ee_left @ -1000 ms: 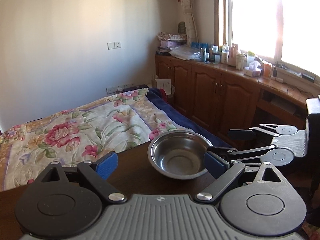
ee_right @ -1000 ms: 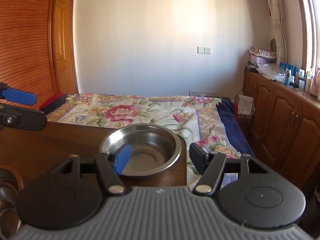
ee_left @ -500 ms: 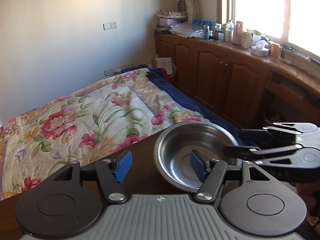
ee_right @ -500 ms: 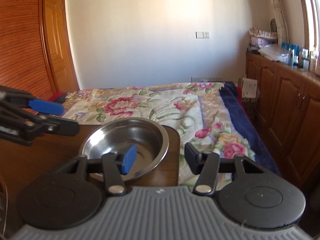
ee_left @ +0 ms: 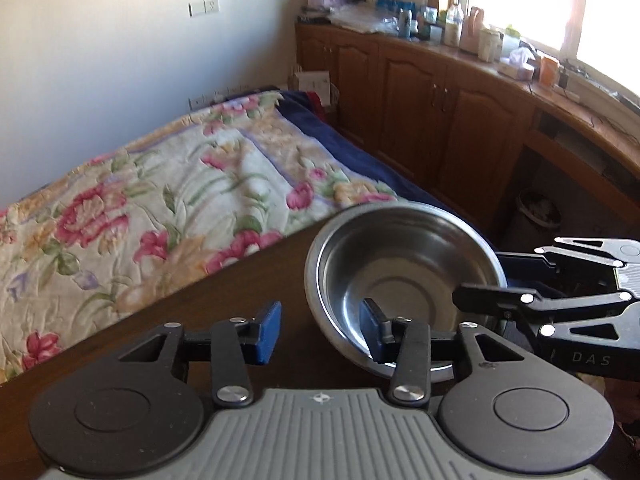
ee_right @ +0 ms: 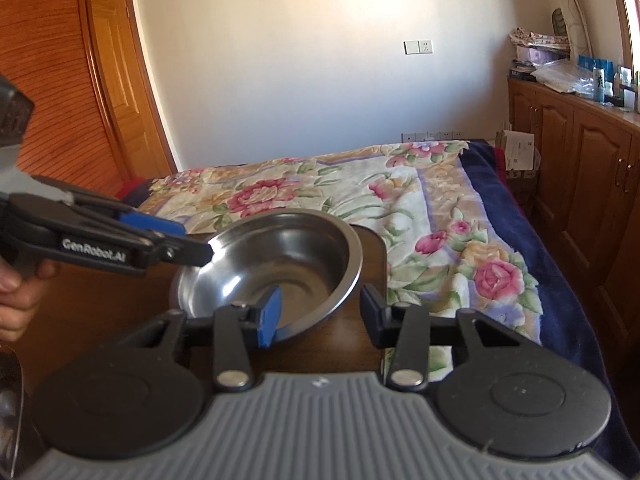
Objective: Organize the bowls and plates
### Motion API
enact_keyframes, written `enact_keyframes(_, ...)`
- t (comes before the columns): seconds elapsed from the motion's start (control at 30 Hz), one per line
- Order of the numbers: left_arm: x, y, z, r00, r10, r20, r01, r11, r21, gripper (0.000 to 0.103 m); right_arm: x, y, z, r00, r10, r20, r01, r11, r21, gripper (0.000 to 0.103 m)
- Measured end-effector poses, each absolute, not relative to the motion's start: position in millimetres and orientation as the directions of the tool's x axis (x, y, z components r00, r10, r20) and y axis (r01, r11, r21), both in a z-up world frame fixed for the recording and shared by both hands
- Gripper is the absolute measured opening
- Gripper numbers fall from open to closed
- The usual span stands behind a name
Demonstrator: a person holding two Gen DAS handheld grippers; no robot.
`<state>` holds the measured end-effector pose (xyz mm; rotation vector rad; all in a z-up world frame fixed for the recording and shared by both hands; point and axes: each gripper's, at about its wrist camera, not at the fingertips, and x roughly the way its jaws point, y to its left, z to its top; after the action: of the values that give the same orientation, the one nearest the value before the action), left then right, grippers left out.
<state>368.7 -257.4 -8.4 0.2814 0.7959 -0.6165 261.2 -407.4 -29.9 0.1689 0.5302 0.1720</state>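
A single steel bowl [ee_left: 404, 276] [ee_right: 276, 260] sits empty at the corner of a dark wooden table [ee_left: 192, 344]. My left gripper [ee_left: 319, 332] straddles the bowl's near-left rim, one blue pad inside and one outside. Its jaws are closing and a gap still shows on both sides of the wall. My right gripper [ee_right: 320, 316] straddles the opposite rim the same way, jaws closing, pads not pressing. Each gripper shows in the other's view: the right gripper [ee_left: 480, 276] at the bowl's right edge, the left gripper [ee_right: 196, 238] at its left edge.
The table corner ends just past the bowl, over a bed with a floral quilt [ee_left: 160, 208]. Wooden cabinets [ee_left: 440, 120] with cluttered tops line the right wall. A person's hand [ee_right: 16, 292] holds the left gripper. A metal edge [ee_right: 10, 392] shows at lower left.
Both grippers have come in over the bowl's rim and their jaws have narrowed. The left one moved right and tilted down, so its right finger now sits inside the bowl.
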Motion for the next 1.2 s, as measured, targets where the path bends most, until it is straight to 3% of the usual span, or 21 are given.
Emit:
enact_keyframes(0.1, 369, -260, -14, 0.515, -0.404, -0.756, 0.621, 0.783, 0.004, 0.039, 263, -408, -31, 0.842, 0.224, -0.491, -0.126, 0.966, 0.225, 0.04)
enact_keyframes(0.2, 369, -261, -14, 0.5, -0.405, -0.765, 0.622, 0.783, -0.008, 0.024, 263, -408, -31, 0.839, 0.233, -0.491, -0.126, 0.962, 0.241, 0.039)
enact_keyframes(0.4, 357, -260, -6, 0.534, -0.406, -0.742, 0.617, 0.787, 0.014, 0.019, 262, -408, -33, 0.83, 0.247, -0.5, -0.119, 0.955, 0.273, 0.033)
enact_keyframes(0.57, 338, -259, 7, 0.594, -0.412, -0.69, 0.627, 0.776, 0.076, 0.014, 261, -414, -35, 0.827, 0.251, -0.503, -0.101, 0.947, 0.306, 0.021)
enact_keyframes(0.67, 333, -258, 15, 0.615, -0.416, -0.67, 0.625, 0.776, 0.091, 0.014, 260, -415, -35, 0.831, 0.24, -0.502, -0.087, 0.947, 0.309, 0.017)
enact_keyframes(1.2, 299, -238, 57, 0.666, -0.437, -0.604, 0.623, 0.771, 0.129, 0.014, 241, -412, 0, 0.875, 0.211, -0.436, -0.092, 0.956, 0.278, 0.015)
